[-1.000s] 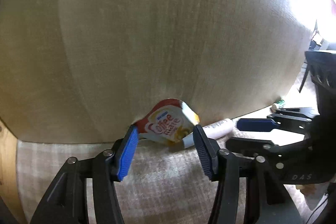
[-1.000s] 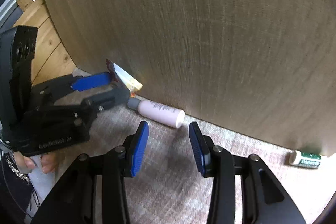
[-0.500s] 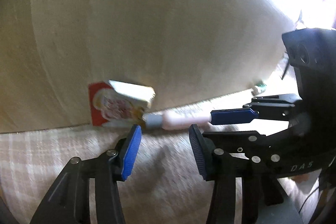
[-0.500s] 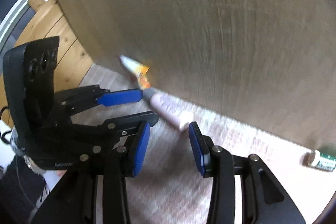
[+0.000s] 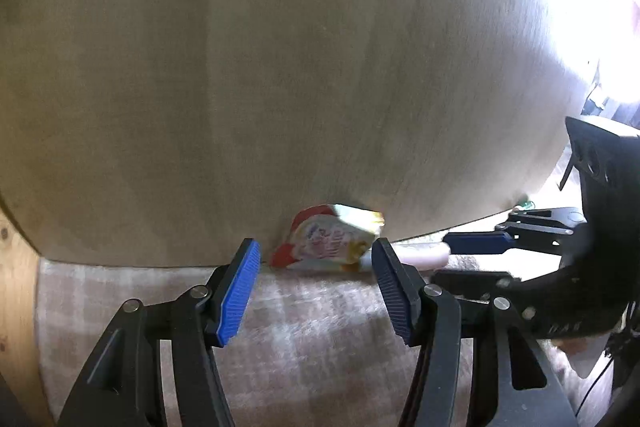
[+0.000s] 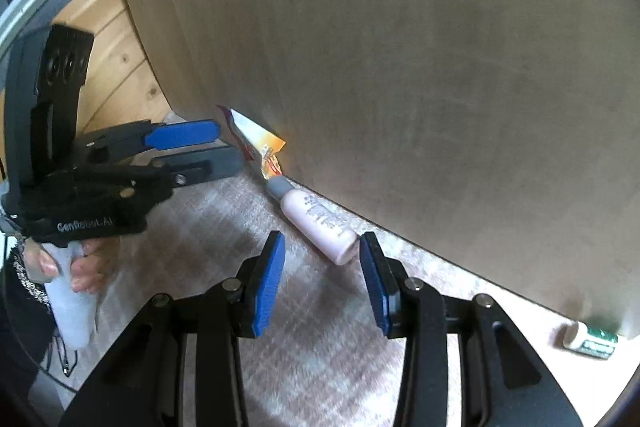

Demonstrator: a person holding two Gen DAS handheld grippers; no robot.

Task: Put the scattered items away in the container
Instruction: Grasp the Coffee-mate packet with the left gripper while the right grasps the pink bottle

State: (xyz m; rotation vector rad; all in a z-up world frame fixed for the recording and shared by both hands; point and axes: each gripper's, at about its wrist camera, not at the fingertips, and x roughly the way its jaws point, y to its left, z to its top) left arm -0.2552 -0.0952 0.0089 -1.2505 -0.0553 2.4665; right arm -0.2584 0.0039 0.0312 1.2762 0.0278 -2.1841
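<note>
Left wrist view: the left gripper (image 5: 316,269) points down at a creamer sachet (image 5: 326,245) that leans against the beige fabric wall (image 5: 280,67) where it meets the checked mat (image 5: 304,339); the jaws are opening and stand fairly wide, with the sachet just beyond the blue pads (image 5: 238,291) and nothing pressed between them; a pink tube (image 5: 420,253) lies along the foot of the wall just right of the sachet, and the right gripper (image 5: 476,251) reaches in at that side; whether the fabric wall belongs to the container cannot be told, since no rim or opening shows.

Right wrist view: the right gripper (image 6: 322,275) is set at a moderate gap and holds nothing; the base end of the pink tube (image 6: 316,223) lies just ahead of its fingertips, the grey cap pointing toward the sachet (image 6: 256,139); the left gripper (image 6: 200,147) has its tips next to the sachet, and a hand (image 6: 80,263) grips its handle; a small green-labelled bottle (image 6: 592,341) rests well apart at the right, also at the foot of the wall.

Assessment: the step in hand appears to be the pick-up approach, each gripper lined on one item; none is yet lifted. The next move calls for the left to advance until the sachet sits between its pads, then close; the thin, leaning packet may slip or fold; the right needs to straddle the tube across its width.
</note>
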